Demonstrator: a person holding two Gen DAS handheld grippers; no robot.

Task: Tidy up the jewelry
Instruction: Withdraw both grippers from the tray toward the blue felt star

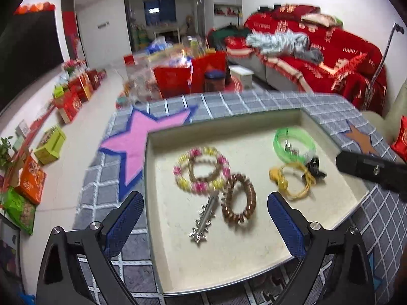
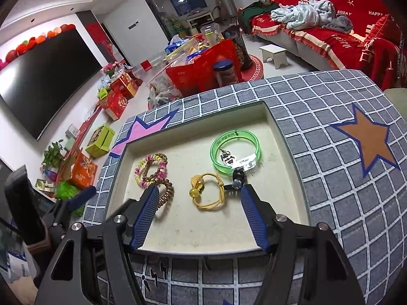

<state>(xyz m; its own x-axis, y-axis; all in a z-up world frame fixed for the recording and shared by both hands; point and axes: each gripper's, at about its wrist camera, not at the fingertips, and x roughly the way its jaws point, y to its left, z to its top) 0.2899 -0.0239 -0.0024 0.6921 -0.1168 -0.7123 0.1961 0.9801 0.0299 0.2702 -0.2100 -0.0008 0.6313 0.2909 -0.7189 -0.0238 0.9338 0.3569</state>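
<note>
A cream tray (image 1: 254, 261) (image 2: 193, 239) lies on a grey checked mat. In it lie a pink-and-yellow bead bracelet (image 1: 201, 170) (image 2: 150, 167), a brown spiral hair tie (image 1: 239, 199) (image 2: 166, 194), a silver hair clip (image 1: 203, 219), a yellow cord hair tie (image 1: 292, 180) (image 2: 207, 193), a black clip (image 1: 314, 167) (image 2: 237, 175) and a green bangle (image 1: 293, 143) (image 2: 235, 150). My left gripper (image 1: 206, 208) is open above the silver clip and spiral tie. My right gripper (image 2: 199, 198) is open around the yellow hair tie, just above the tray.
The grey checked mat (image 2: 330, 167) carries a pink star (image 1: 142, 137) and a brown star (image 2: 368, 142). Behind it are red gift bags (image 1: 188, 76), boxes along the floor (image 1: 73, 101), a red sofa (image 1: 318, 50) and a television (image 2: 45, 76).
</note>
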